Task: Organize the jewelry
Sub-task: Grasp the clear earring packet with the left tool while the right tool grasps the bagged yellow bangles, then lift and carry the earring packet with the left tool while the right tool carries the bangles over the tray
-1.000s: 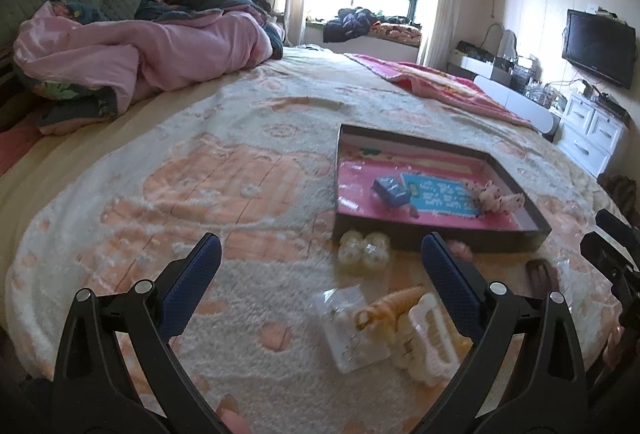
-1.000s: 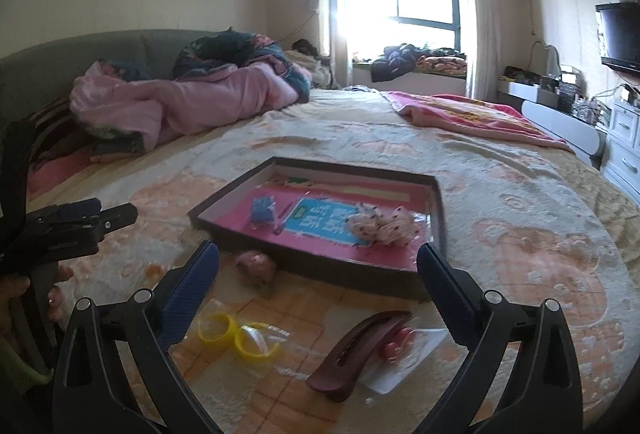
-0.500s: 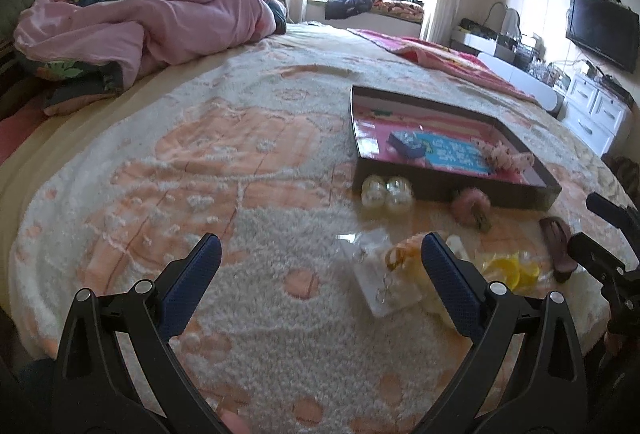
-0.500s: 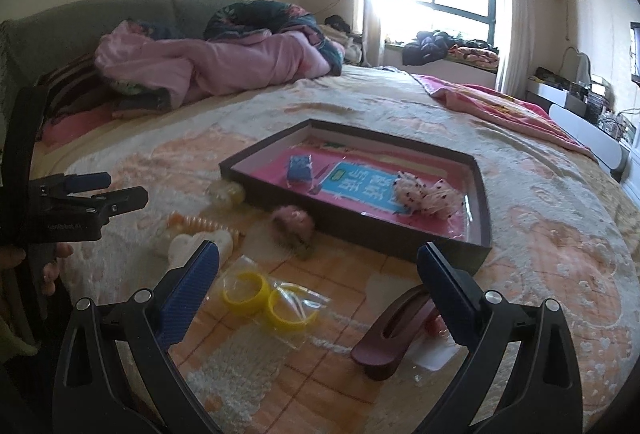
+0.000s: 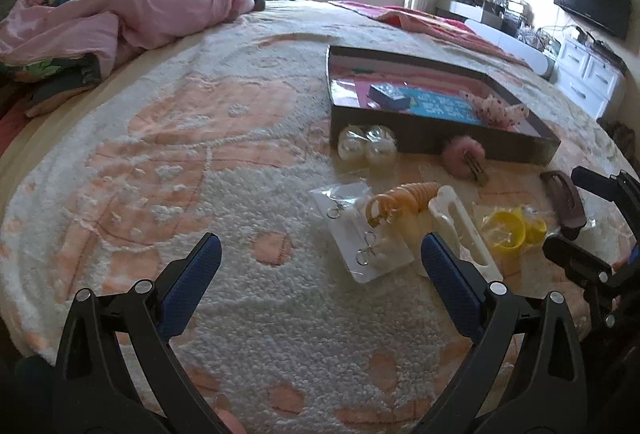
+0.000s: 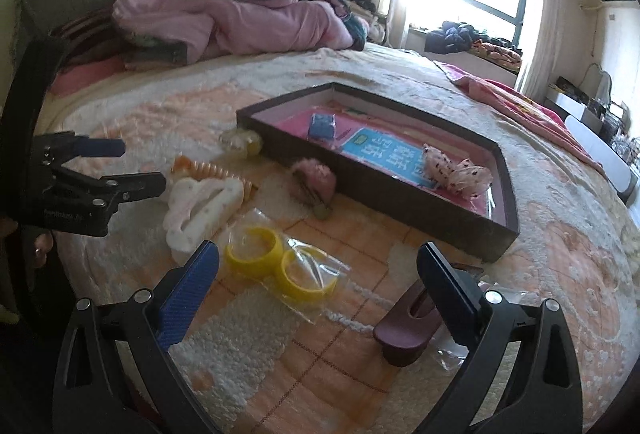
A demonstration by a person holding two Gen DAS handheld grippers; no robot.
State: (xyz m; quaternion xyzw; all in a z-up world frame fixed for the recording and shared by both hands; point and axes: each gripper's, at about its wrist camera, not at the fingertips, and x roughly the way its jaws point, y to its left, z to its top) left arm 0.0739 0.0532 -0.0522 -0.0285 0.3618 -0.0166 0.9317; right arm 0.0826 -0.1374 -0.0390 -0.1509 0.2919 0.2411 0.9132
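While both tools hover over the bedspread (image 5: 200,161), we hold the left gripper (image 5: 320,266) and the right gripper (image 6: 318,272) with jaws spread wide and nothing between them. Most of the jewelry lies loose in front of the dark tray (image 6: 400,201), which already holds a small blue box (image 6: 322,125) and a spotted pink bow (image 6: 456,169).

What matters for our next reach is what sits nearest each pair of jaws. The yellow bangles (image 6: 276,262) in their clear bag lie just ahead of our right gripper, slightly left of centre, with the bag's long axis running from near-left to far-right. The maroon hair clip (image 6: 412,322) is partly hidden behind the right finger, its length pointing towards the tray. On the left side, the earring card (image 5: 360,234) lies just ahead and towards the right finger, beside the orange spiral hair tie (image 5: 404,199) and the white claw clip (image 5: 460,230). We judge the right hand nearer the bangles, the left nearer the earring card.
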